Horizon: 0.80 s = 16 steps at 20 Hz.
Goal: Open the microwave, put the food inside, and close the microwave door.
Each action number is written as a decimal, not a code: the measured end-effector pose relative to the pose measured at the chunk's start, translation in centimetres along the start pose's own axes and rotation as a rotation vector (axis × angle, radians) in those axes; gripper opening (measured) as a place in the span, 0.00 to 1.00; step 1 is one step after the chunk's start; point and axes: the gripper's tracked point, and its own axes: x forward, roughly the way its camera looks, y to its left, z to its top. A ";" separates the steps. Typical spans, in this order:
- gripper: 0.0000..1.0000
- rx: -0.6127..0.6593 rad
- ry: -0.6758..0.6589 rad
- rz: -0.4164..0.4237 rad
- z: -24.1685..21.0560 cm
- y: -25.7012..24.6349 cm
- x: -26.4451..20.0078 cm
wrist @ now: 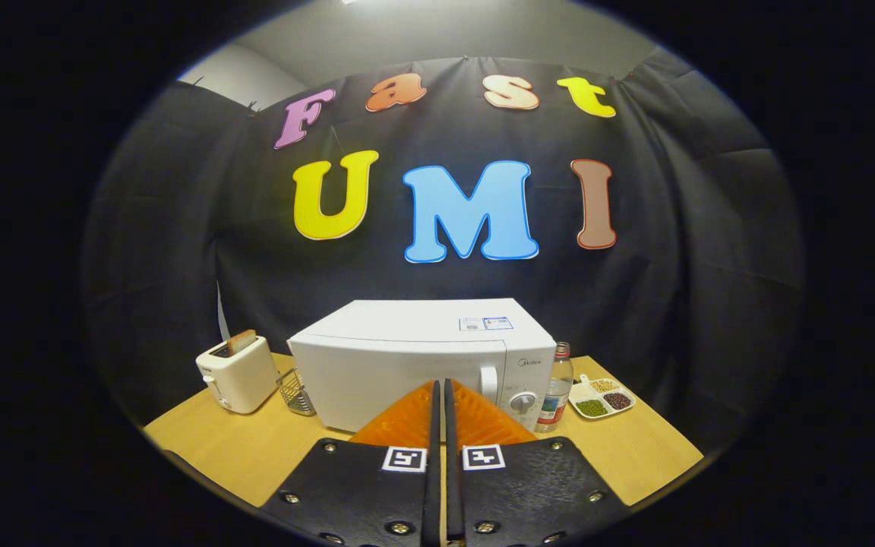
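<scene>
A white microwave [407, 365] stands on the wooden table [240, 448], its door shut and its handle [489, 382] at the right side of the door, next to the control knob [522, 402]. My gripper [439, 384] sits in front of the microwave door, a little above the table. Its fingers are closed together with only a thin slit between them and nothing held. Which item is the food I cannot tell; a divided white dish [601, 398] with beans and grains lies to the right of the microwave.
A white toaster [237, 372] with a slice of bread stands left of the microwave, with a small wire rack [297, 393] beside it. A clear bottle [557, 389] stands between the microwave and the dish. Black cloth closes off the back.
</scene>
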 end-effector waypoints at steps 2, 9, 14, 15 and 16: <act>0.37 0.004 -0.016 0.019 0.6 0.9 -2.3; 0.99 0.017 -0.062 -0.032 1.1 0.4 -7.6; 0.99 0.004 -0.085 -0.074 1.7 -0.5 -9.7; 0.99 0.009 -0.092 -0.079 1.9 -0.6 -10.0; 0.99 0.016 -0.096 -0.084 1.9 -0.7 -10.2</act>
